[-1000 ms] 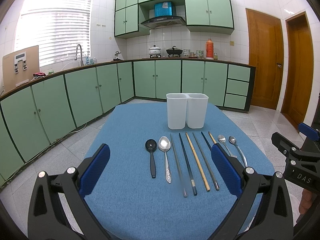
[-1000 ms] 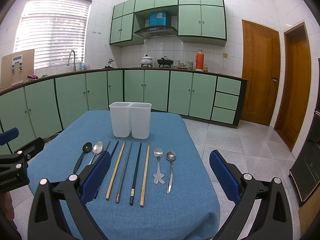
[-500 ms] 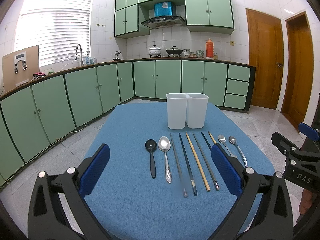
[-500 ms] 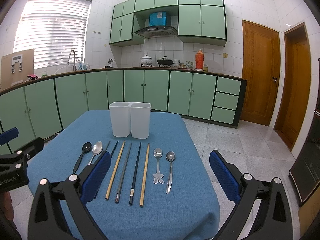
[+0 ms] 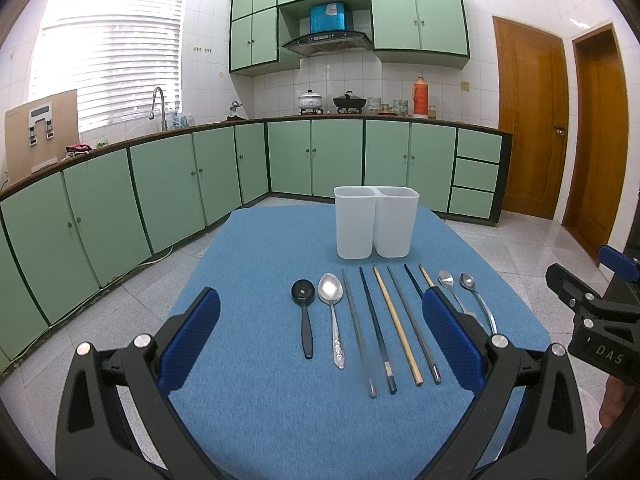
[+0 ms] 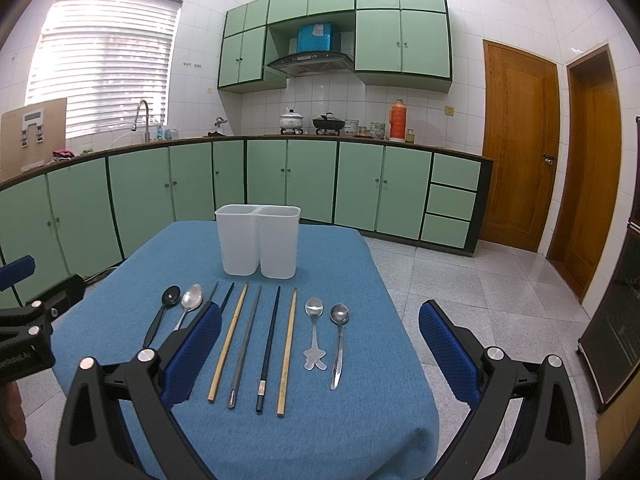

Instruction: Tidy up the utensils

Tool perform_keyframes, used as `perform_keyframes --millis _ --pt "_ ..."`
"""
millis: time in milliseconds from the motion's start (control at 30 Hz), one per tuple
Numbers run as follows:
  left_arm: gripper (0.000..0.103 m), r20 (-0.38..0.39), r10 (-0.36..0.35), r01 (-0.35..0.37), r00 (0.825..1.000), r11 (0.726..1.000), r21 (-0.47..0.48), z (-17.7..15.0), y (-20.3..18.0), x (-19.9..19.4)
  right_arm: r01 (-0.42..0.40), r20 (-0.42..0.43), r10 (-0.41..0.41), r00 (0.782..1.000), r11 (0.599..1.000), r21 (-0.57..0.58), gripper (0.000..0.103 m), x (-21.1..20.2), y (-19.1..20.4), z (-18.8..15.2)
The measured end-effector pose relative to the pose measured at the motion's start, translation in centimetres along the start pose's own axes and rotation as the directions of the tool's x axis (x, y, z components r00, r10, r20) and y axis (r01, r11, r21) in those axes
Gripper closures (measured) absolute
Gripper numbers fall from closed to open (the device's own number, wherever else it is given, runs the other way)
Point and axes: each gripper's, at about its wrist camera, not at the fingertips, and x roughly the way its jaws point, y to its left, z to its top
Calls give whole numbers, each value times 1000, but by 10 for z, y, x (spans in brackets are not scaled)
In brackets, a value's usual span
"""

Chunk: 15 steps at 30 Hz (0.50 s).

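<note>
Ten utensils in one row on blue cloth (image 5: 248, 408), long axes toward white two-compartment holder (image 5: 376, 222) behind | left gripper (image 5: 320, 338) spread wide, empty, black spoon (image 5: 304, 314) dead ahead | right gripper (image 6: 320, 346) spread wide, empty, nearer the steel spoons (image 6: 339, 340) | nothing sorted yet.

I am in a home kitchen. Mint-green cabinets (image 5: 312, 156) run along the tiled walls under a dark counter, with more cupboards above. A range hood (image 5: 326, 40) hangs over a stove carrying a white pot (image 5: 310, 101) and a black wok (image 5: 349, 102) (a red thermos (image 5: 419, 96) stands nearby). A tall faucet (image 5: 158, 102) rises below the blinds.
</note>
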Motion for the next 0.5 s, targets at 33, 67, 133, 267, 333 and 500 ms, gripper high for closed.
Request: perform_keyframes --millis 33,67,133,267,333,500 --pt "5 -4 3 -3 1000 1000 -3 0 2 3 4 -1 -4 1000 1000 -1 6 3 -1 0" --pt "5 -12 8 -8 1000 1000 -8 0 6 7 12 -1 -12 1000 1000 1 6 9 -5 1" --pt "5 -29 18 -19 999 1000 -21 2 12 19 25 -6 -25 1000 1000 6 6 17 -9 2" --pt "5 -75 35 -39 997 998 -46 5 25 45 46 -24 -46 999 999 17 6 37 -17 5" --pt "5 -106 42 -48 993 998 -49 5 31 62 57 -37 -57 998 998 19 6 50 -21 5" --pt "5 -197 66 -74 978 997 -32 3 41 107 68 -91 -65 994 997 26 6 85 -28 2"
